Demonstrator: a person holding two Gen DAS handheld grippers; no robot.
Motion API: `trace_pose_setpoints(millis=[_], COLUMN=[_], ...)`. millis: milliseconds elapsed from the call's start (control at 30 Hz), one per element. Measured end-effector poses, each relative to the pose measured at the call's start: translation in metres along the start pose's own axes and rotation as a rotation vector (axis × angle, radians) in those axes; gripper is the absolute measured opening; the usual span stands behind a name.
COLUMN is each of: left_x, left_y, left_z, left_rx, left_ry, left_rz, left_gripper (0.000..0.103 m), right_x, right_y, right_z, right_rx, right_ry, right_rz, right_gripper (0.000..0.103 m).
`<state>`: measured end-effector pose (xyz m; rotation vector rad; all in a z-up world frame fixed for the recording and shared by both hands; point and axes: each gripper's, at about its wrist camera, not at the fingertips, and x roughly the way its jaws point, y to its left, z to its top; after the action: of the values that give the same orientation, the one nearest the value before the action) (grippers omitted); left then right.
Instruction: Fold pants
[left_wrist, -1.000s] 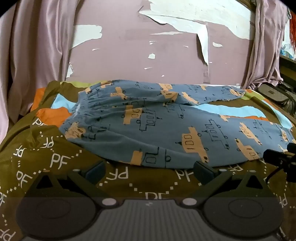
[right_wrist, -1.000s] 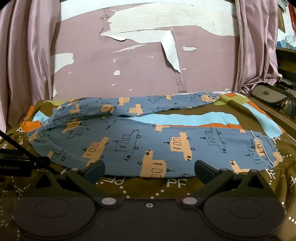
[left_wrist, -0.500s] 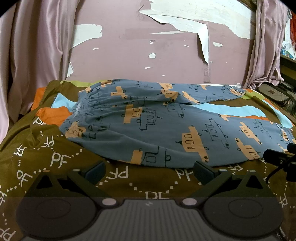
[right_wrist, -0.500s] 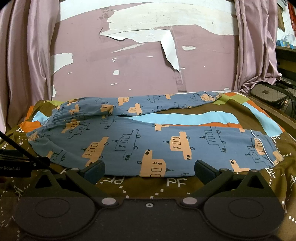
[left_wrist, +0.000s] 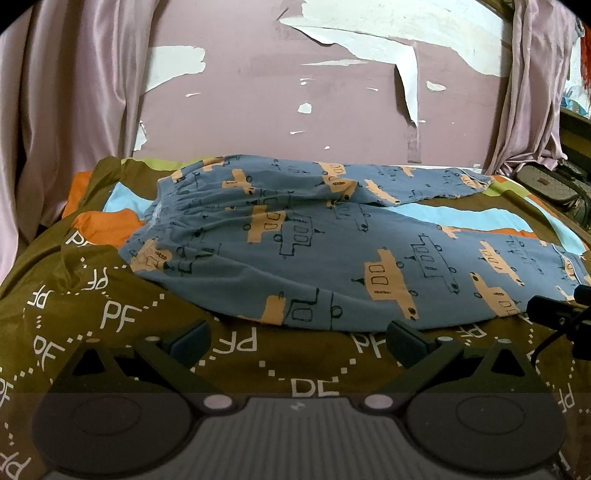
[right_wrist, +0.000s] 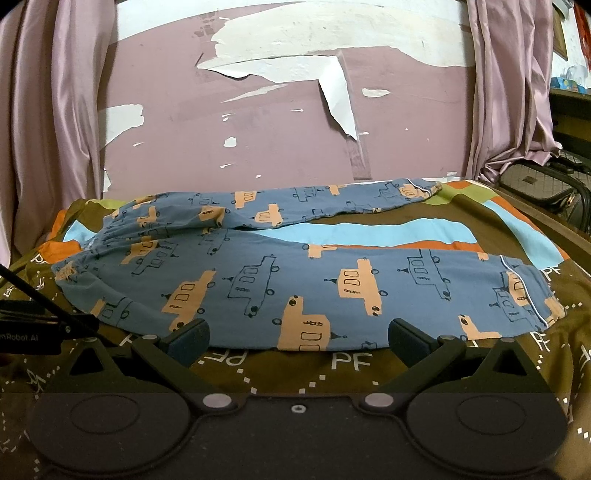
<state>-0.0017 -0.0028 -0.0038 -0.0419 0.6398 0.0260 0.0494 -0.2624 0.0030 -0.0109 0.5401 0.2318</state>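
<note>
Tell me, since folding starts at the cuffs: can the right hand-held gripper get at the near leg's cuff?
Probably yes. The right hand-held gripper is open and empty, and the near cuff lies flat and uncovered to its right.

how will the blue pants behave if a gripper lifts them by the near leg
Probably floppy: the pants lie limp and wrinkled on the bedspread, so they should drape and sag. Likely light, being thin cloth. The far leg may drag behind.

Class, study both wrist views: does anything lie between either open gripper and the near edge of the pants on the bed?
Nothing visible does. Only bare bedspread separates the left gripper and the right gripper from the near edge of the pants. Both are open and hold nothing.
</note>
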Motion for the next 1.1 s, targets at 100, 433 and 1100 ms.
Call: trace_pose_setpoints(millis=[100, 433, 1100], left_x=[-0.0001, -0.0001, 0.0088], left_y=[0.0003, 0.0009, 0.0052], left_z=[-0.0007, -0.0012, 0.0004], left_rx=[0.001, -0.002, -0.017], left_ry=[0.0, 0.004, 0.072], left_rz=[-0.001, 0.0, 0.044], left_gripper=[0.103, 0.103, 0.103], right_x=[0.0, 0.0002, 0.0066], right_y=[-0.0001, -0.0006, 0.0003], right_z=[0.0002, 0.0003, -0.0034], right_rx=[0.0, 0.0, 0.009], right_ry=[0.001, 0.001, 0.029], right_rz=[0.001, 0.001, 0.01], right_gripper=[0.103, 0.103, 0.103])
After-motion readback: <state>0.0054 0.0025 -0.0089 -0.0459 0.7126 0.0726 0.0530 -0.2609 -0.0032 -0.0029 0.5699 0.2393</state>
